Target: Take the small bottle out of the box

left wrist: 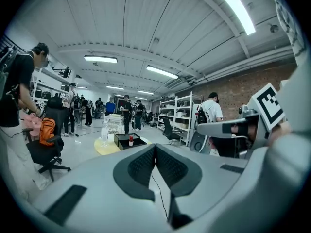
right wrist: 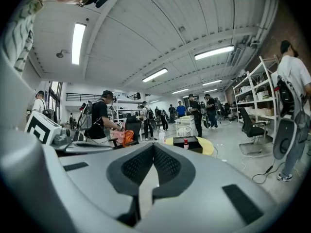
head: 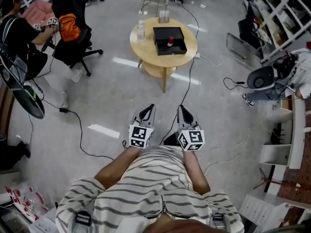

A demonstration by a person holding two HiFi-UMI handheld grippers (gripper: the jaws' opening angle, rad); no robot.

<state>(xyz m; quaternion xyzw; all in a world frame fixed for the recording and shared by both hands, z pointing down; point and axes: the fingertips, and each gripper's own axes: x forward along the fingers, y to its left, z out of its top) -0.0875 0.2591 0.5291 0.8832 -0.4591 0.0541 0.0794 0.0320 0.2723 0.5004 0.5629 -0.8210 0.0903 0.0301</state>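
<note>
A small bottle (head: pixel 170 41) with a red cap stands upright inside an open black box (head: pixel 165 33) on a round wooden table (head: pixel 146 46), far ahead of me. My left gripper (head: pixel 149 109) and right gripper (head: pixel 181 109) are held side by side close to my body, well short of the table. Both are shut with nothing between the jaws. In the left gripper view the shut gripper (left wrist: pixel 155 147) points toward the box (left wrist: pixel 124 141) and the bottle (left wrist: pixel 130 140). The right gripper (right wrist: pixel 153 147) likewise faces the box (right wrist: pixel 192 143) and the bottle (right wrist: pixel 186 143).
A clear water bottle (head: pixel 141 31) stands on the table left of the box. A black office chair (head: pixel 73 42) with an orange bag and a seated person (head: pixel 17 33) are at the left. Cables (head: pixel 192 69) trail over the floor. Shelving (head: pixel 277 13) lines the right side.
</note>
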